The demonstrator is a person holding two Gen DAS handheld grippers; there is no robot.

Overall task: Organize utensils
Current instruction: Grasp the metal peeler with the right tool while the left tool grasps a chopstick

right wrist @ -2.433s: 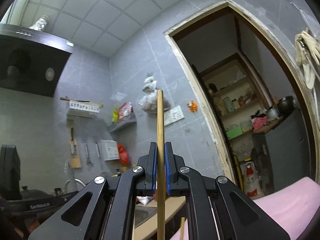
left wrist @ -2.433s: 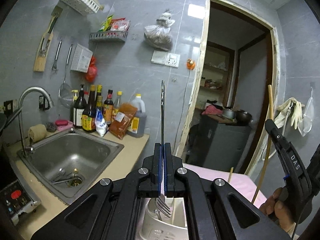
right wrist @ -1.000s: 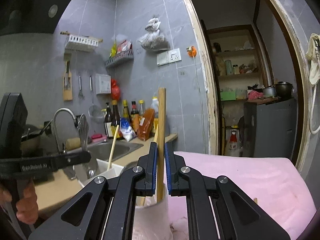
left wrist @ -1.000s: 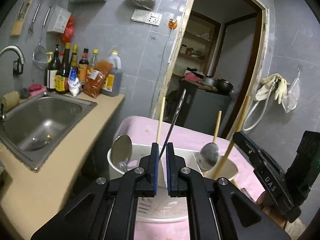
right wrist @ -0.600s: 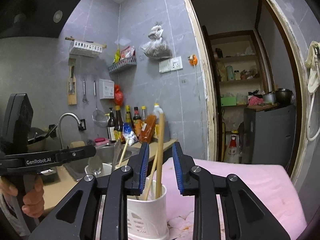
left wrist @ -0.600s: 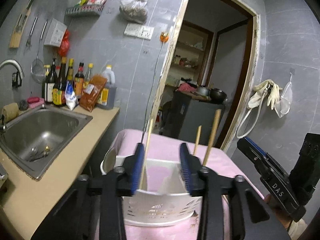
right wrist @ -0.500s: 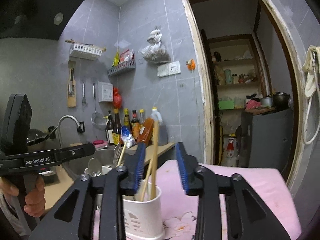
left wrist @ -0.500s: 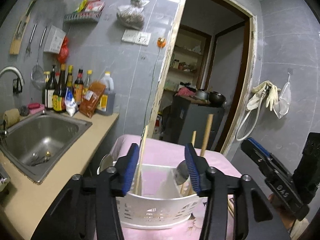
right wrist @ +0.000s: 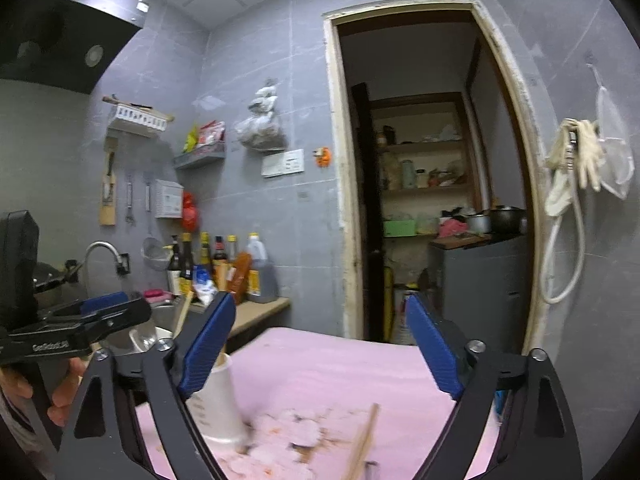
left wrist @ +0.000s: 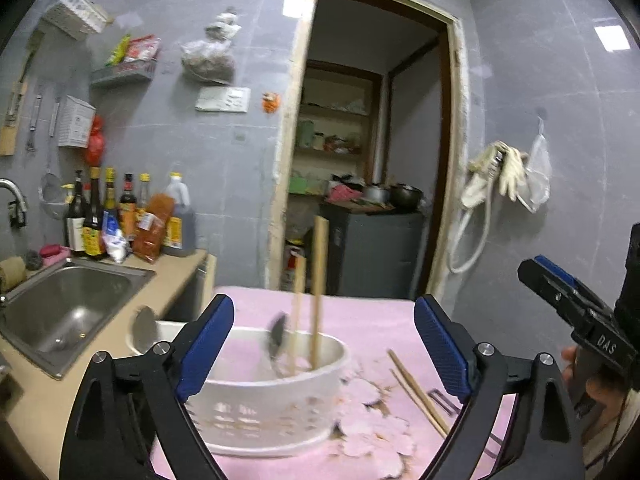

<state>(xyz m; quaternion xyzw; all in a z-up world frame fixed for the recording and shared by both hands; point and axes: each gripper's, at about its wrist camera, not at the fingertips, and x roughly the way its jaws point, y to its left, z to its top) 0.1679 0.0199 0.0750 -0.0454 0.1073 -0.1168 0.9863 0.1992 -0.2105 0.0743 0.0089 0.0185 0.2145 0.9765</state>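
Grey-tiled kitchen (left wrist: 240, 160), pink tablecloth (left wrist: 360, 316)

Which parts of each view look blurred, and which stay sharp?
Left wrist view: the white holder and its chopsticks are smeared, while the left tool stays crisp. Right wrist view: the loose chopstick and floral cloth blur; the right tool is sharp. Both bend straight lines.

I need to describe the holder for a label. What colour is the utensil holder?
White; the utensil holder shows best in the left wrist view.

Right gripper (right wrist: 320, 344) just opened, empty, above white holder (right wrist: 218, 404).
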